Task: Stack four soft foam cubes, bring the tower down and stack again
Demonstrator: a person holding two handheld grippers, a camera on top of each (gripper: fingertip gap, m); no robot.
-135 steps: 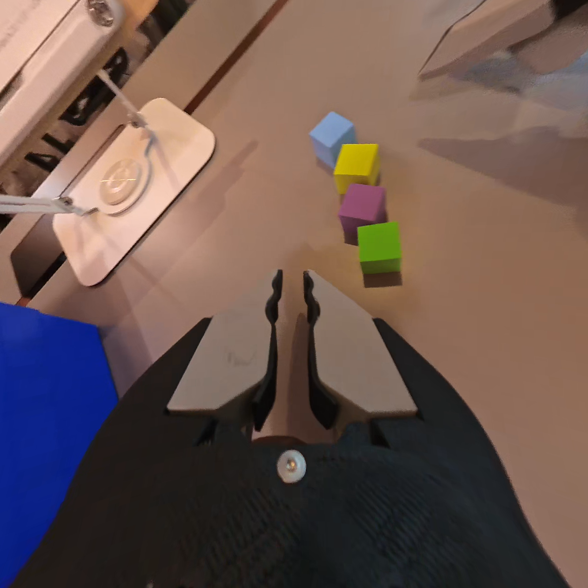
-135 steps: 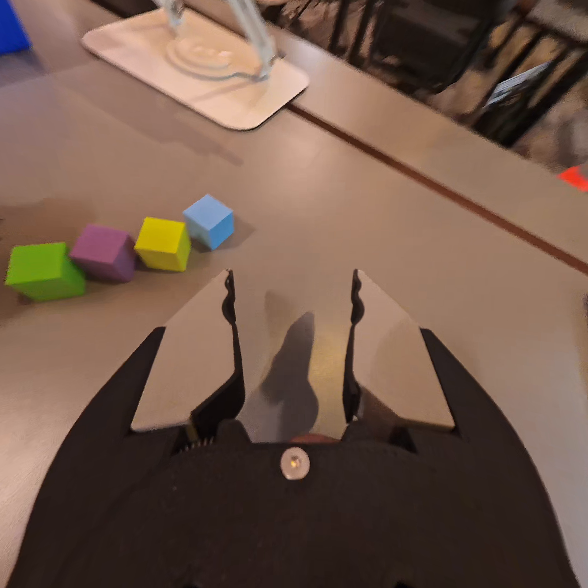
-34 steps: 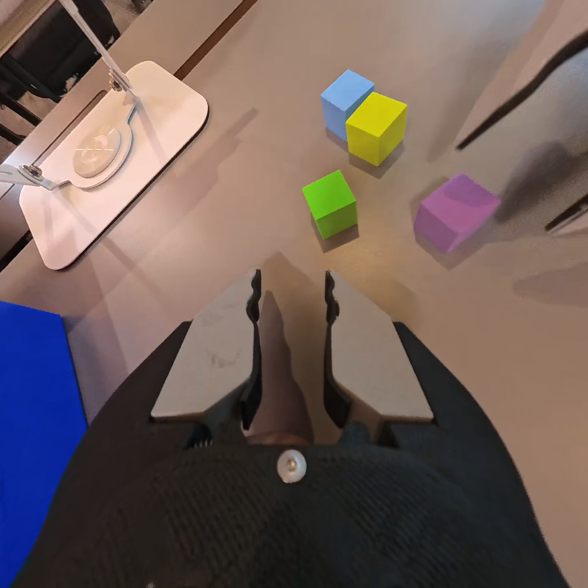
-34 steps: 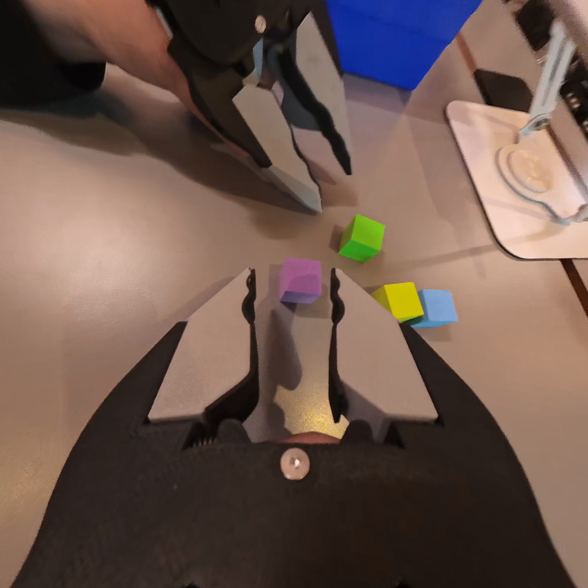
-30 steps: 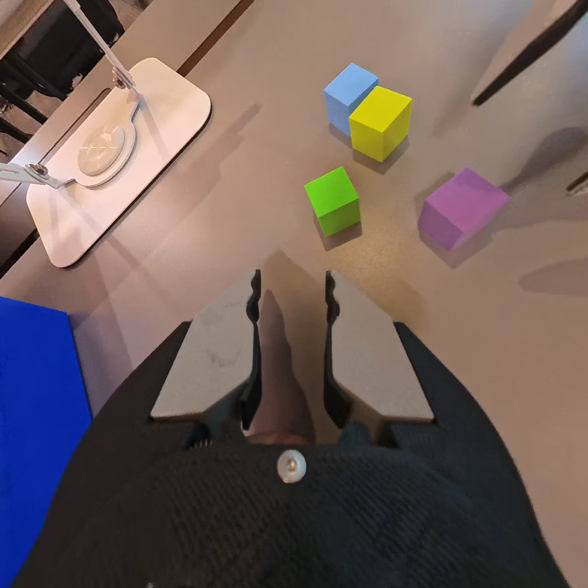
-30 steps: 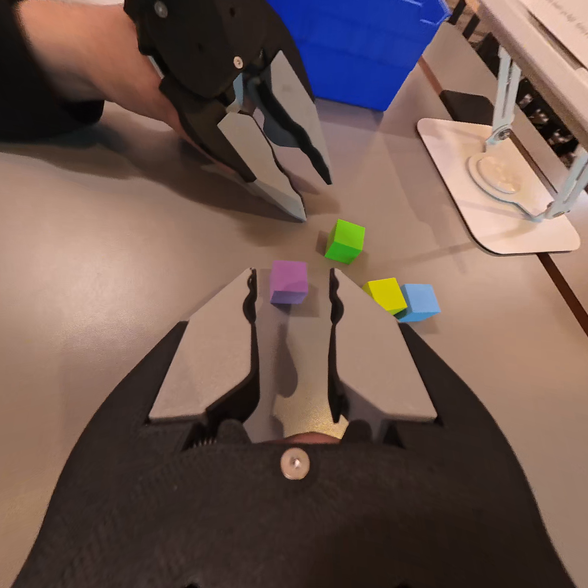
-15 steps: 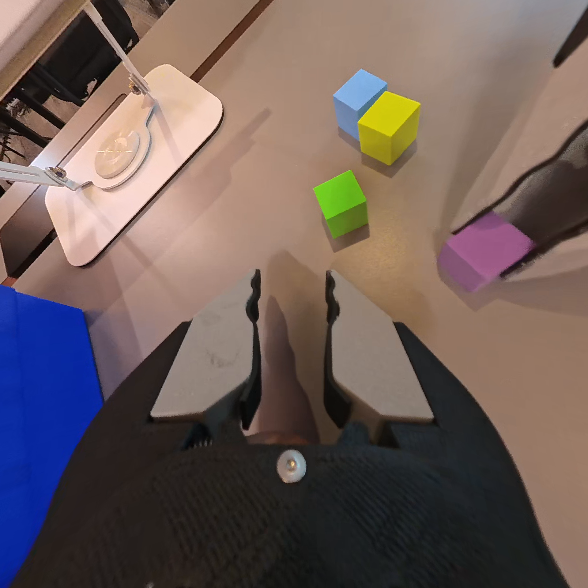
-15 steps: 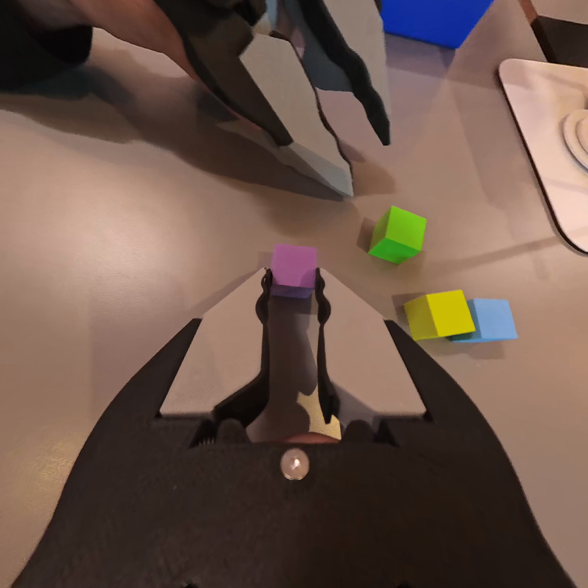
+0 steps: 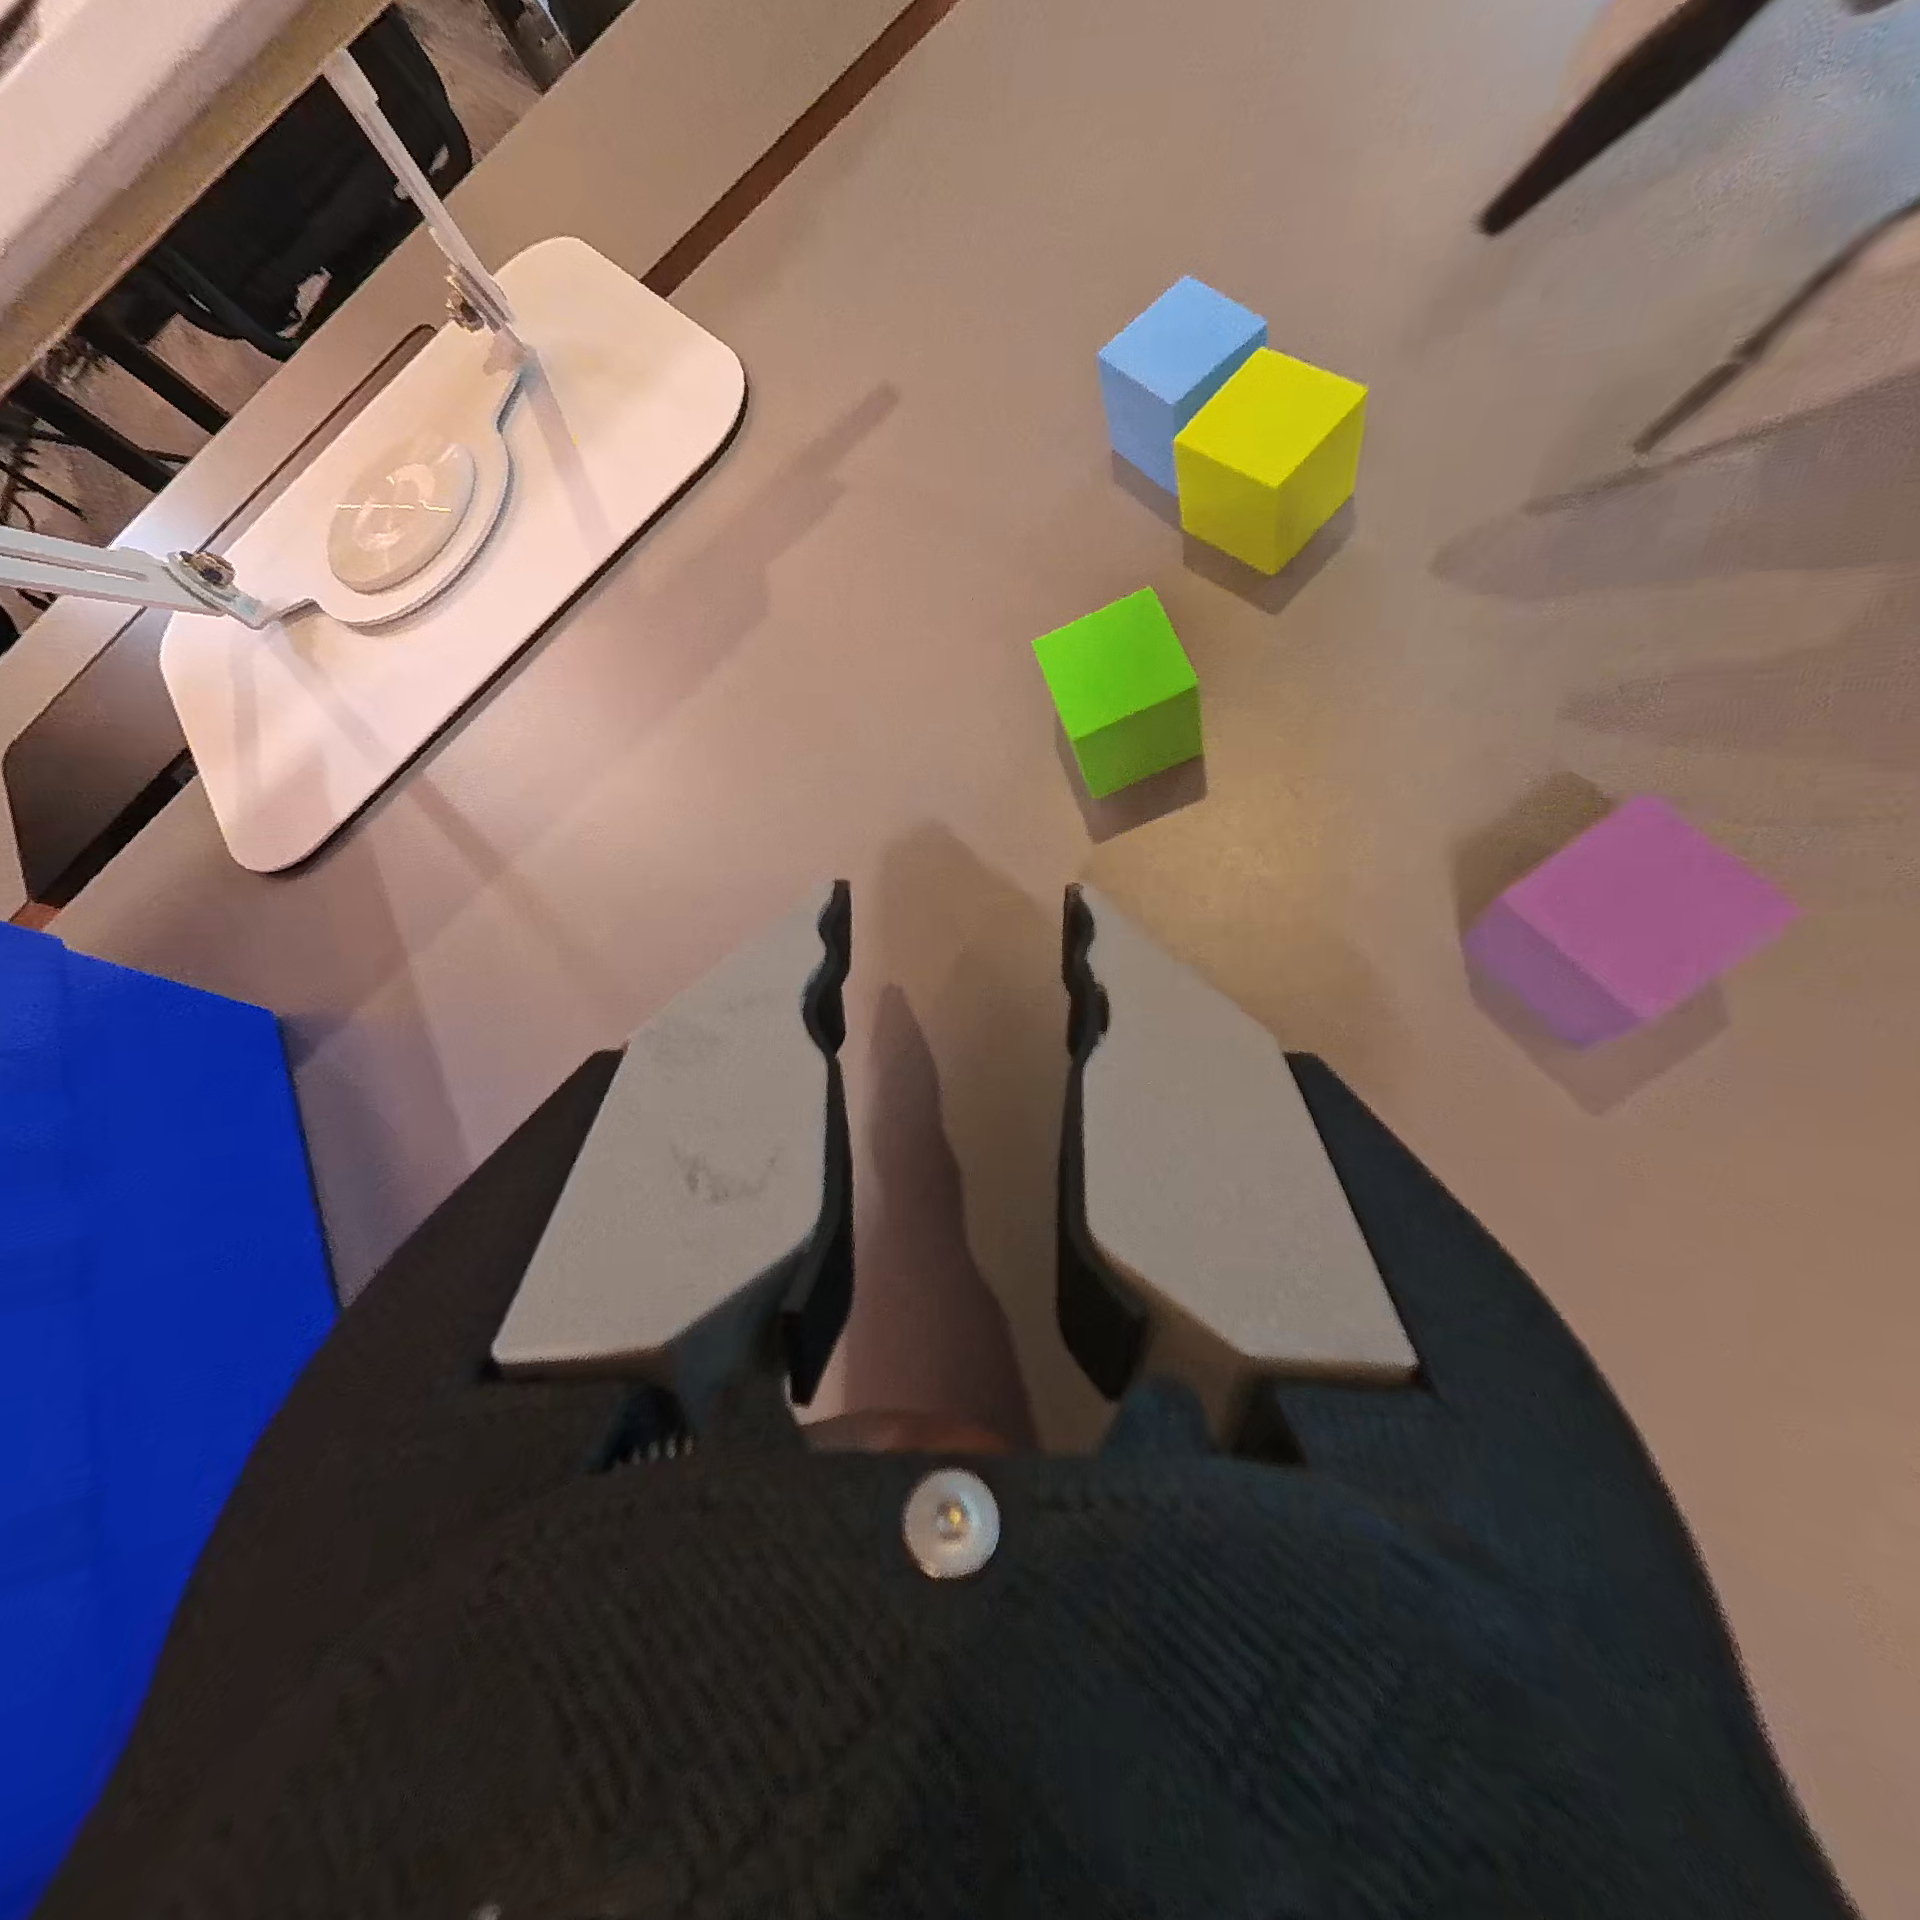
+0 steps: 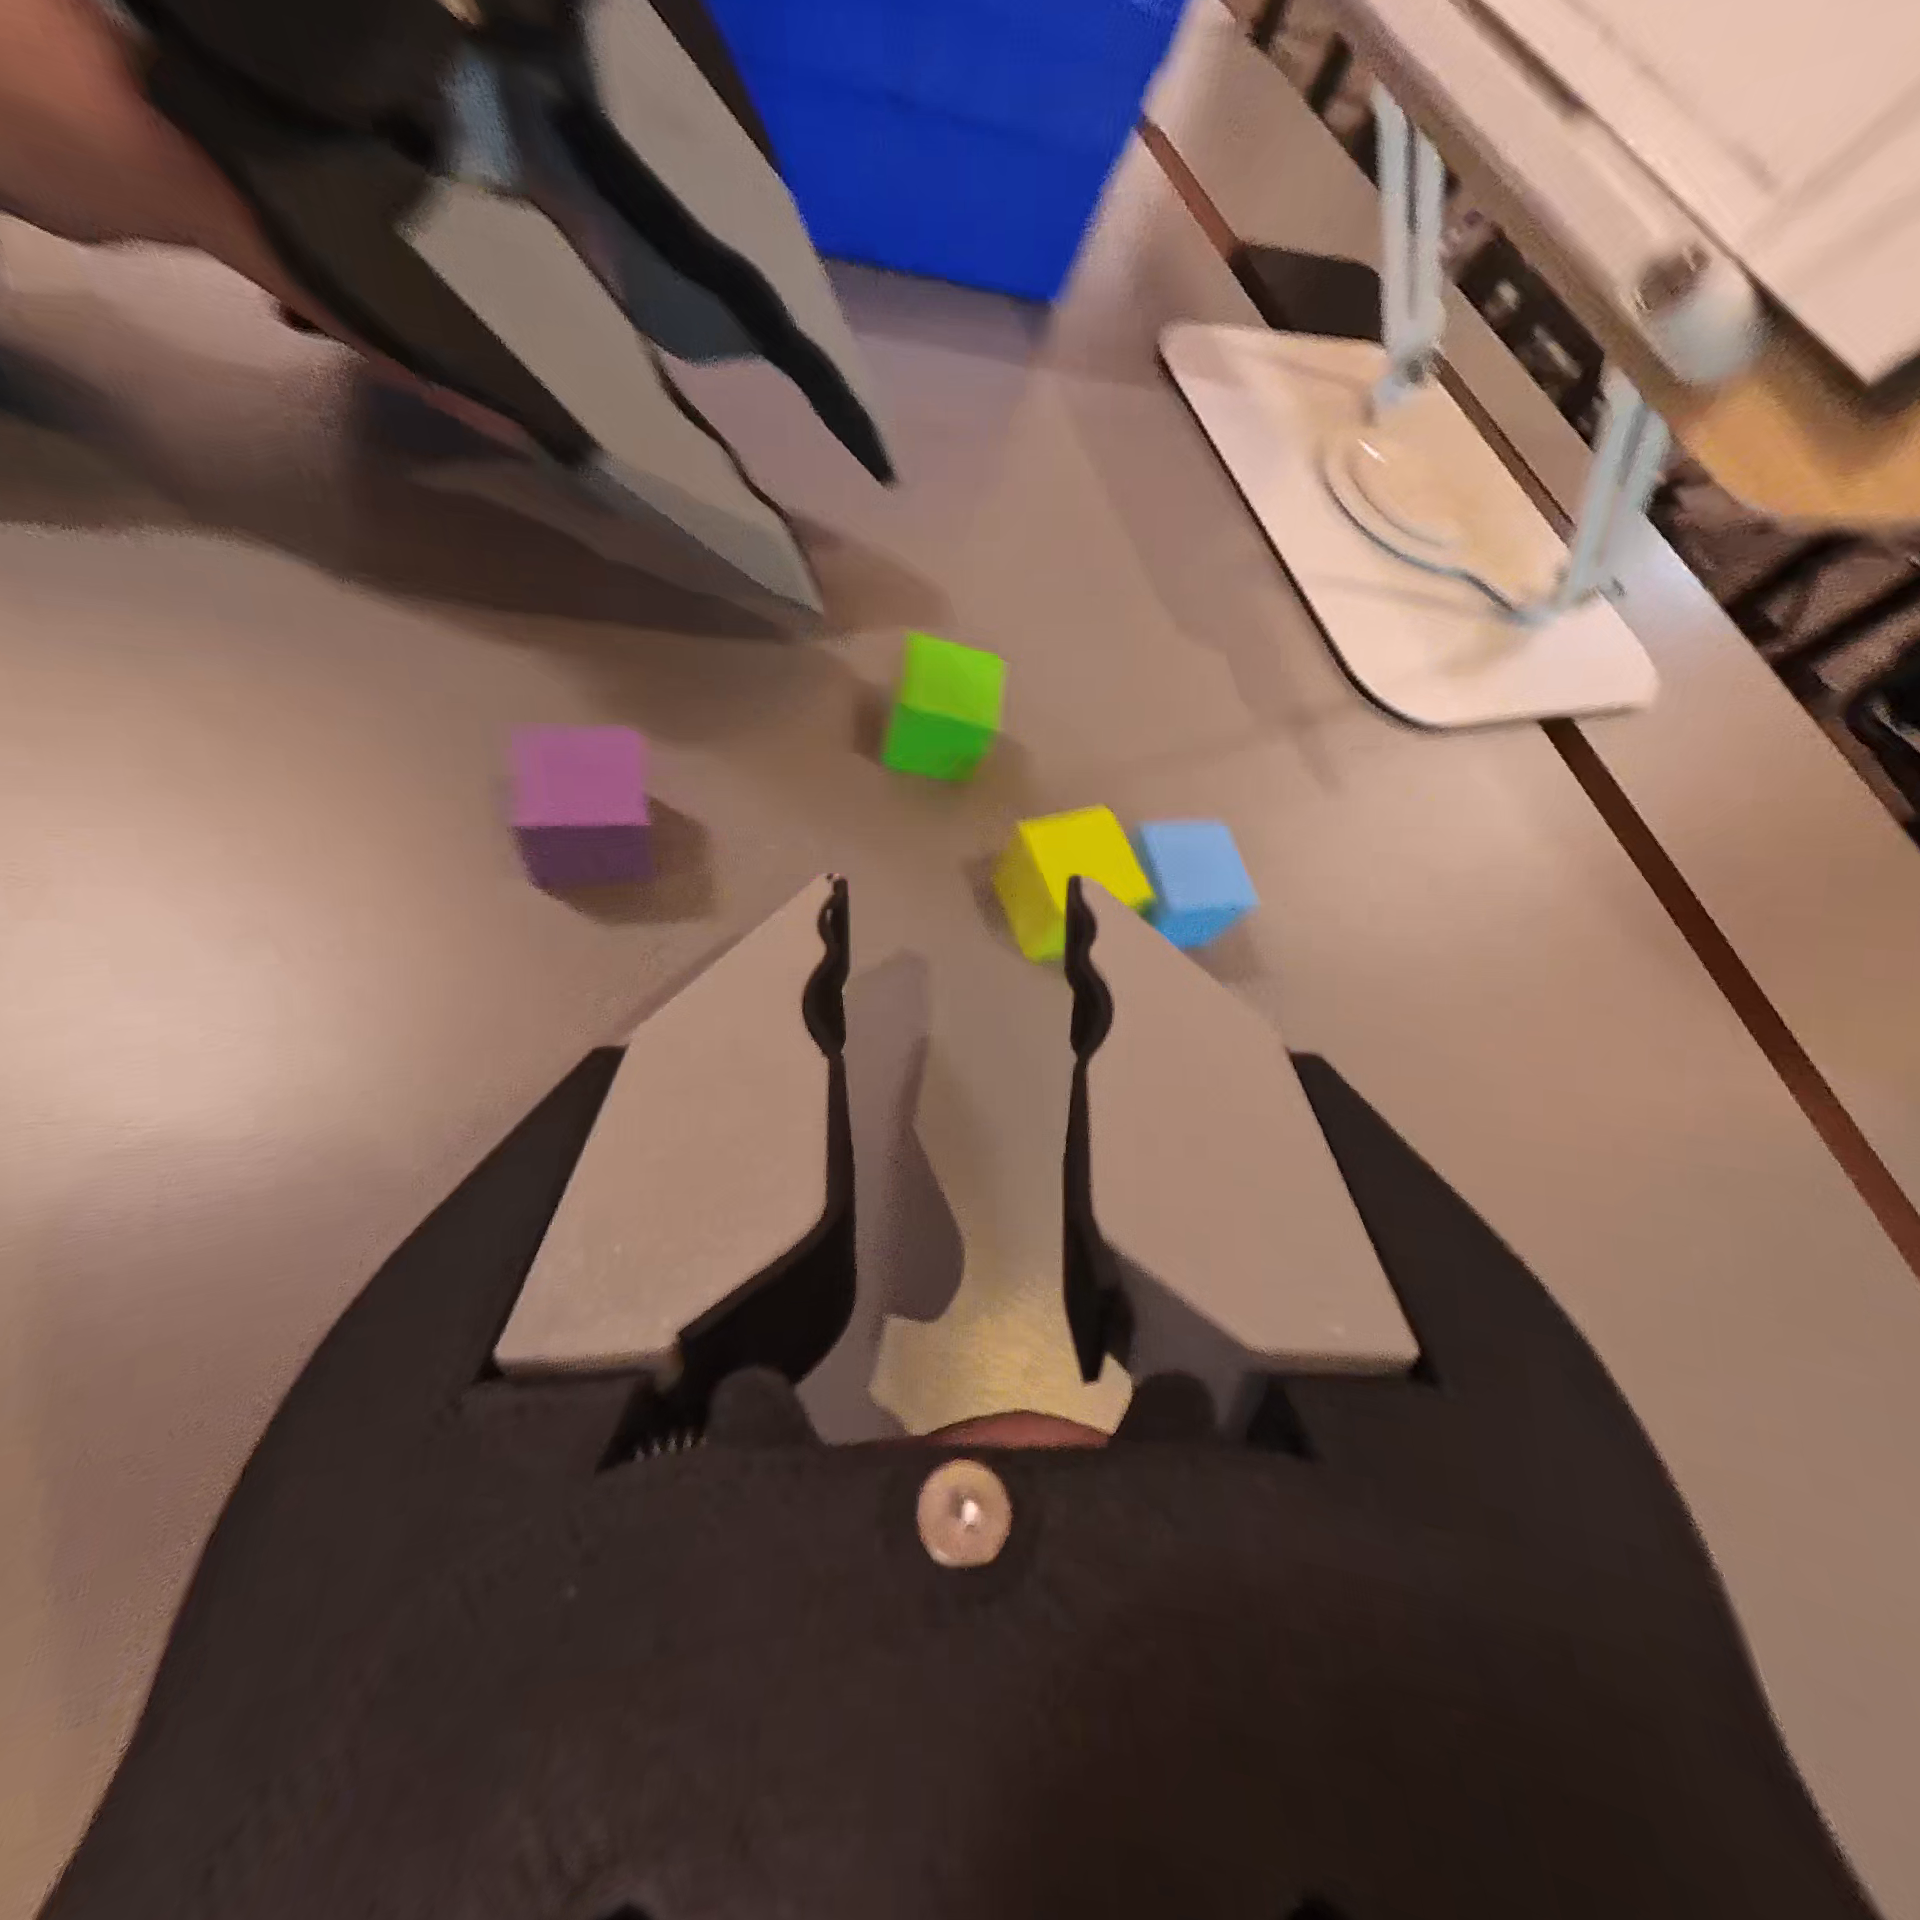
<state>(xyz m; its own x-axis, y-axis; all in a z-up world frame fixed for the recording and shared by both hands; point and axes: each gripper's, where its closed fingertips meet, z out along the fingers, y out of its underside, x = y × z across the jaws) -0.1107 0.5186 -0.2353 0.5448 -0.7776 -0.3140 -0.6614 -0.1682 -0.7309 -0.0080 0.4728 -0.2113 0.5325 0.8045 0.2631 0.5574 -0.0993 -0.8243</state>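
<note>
No tower yet: all four cubes sit loose on the table [image 9: 727, 831], none stacked. Purple cube [image 9: 1626, 920] lies alone at right in the left wrist view; green cube [image 9: 1120, 691] mid-table; yellow cube [image 9: 1270, 457] touching blue cube [image 9: 1174, 379] farther off. Left gripper [image 9: 956, 914] is released, jaws apart, empty, near the green cube. Right gripper [image 10: 951, 904] is also released and empty, just short of the yellow cube. Whole stacking job left. Around: white stand base [image 9: 447, 561] far left, blue bin [image 9: 135, 1299] near left; neither blocks the cubes.
</note>
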